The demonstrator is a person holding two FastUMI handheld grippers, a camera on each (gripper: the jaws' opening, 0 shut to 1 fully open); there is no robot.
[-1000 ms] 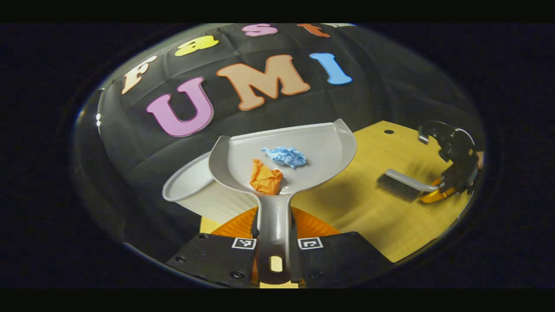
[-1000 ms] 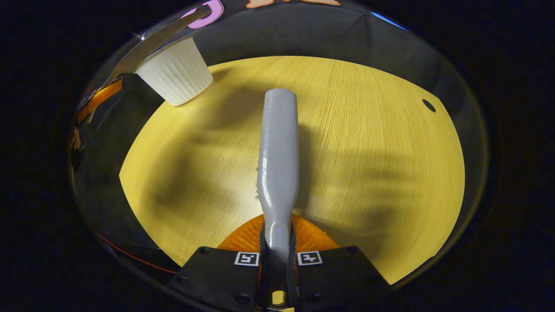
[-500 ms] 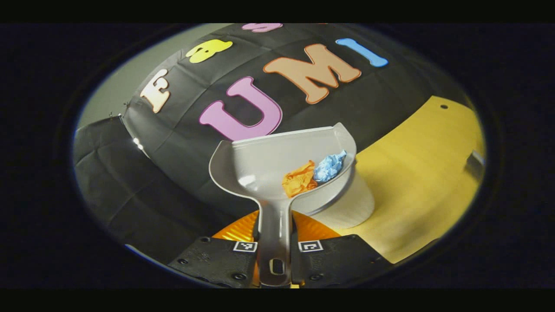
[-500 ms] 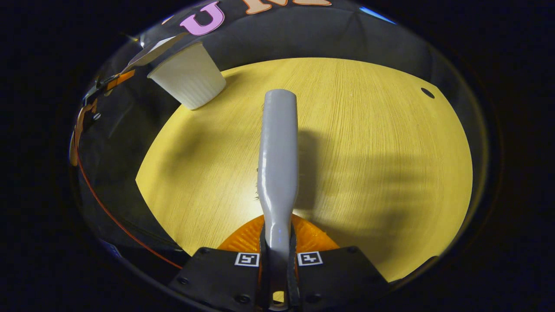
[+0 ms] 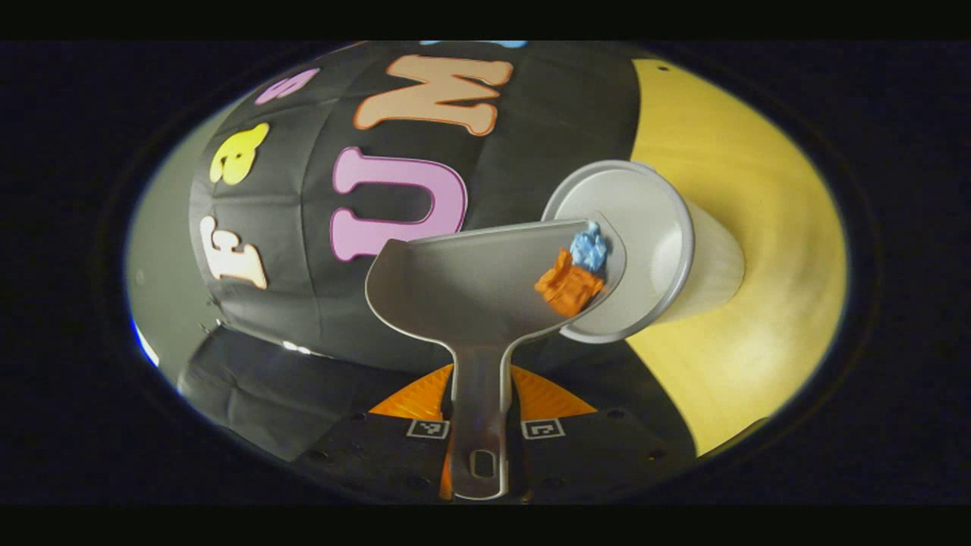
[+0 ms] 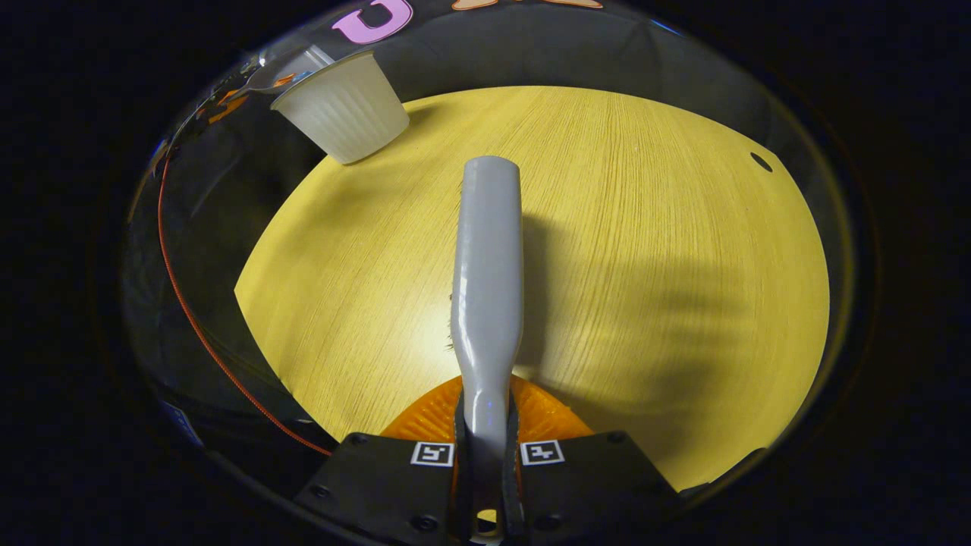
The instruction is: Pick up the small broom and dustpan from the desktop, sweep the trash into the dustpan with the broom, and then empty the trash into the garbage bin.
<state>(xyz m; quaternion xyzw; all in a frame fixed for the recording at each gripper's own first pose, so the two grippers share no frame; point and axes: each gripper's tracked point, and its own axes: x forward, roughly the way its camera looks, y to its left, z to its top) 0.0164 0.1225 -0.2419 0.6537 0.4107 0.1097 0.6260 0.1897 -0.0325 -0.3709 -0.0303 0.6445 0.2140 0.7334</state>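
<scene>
Yellow wood-grain desktop (image 6: 607, 250) spread under the right gripper view and curved down the right side of the left gripper view (image 5: 758, 227), with the booth's black cloth wall (image 5: 531, 136) behind it. On the desktop stood the white ribbed plastic garbage bin (image 5: 652, 250), seen in the left gripper view with its round mouth turned toward the camera, and in the right gripper view (image 6: 345, 114) at the far left edge of the desk.

Across the bin's mouth, in the left gripper view, hung the grey plastic dustpan (image 5: 470, 280), rolled so that its right corner dipped over the bin's rim. Its long handle ran straight back between the fingers of the left gripper (image 5: 476, 455), which pinched it from both sides near the handle's slotted end.

In the right gripper view, the grey plastic small broom (image 6: 487, 273) pointed straight ahead over the desktop, its narrow end clamped between the fingers of the right gripper (image 6: 484, 470), pressed against it on either side. A few bristles showed at its left edge, near the middle of its length.

Inside the dustpan, the crumpled orange paper ball (image 5: 567, 282) and the smaller crumpled blue paper ball (image 5: 590, 246) lay touching each other, bunched against the pan's lowered right wall, just at the bin's opening.
</scene>
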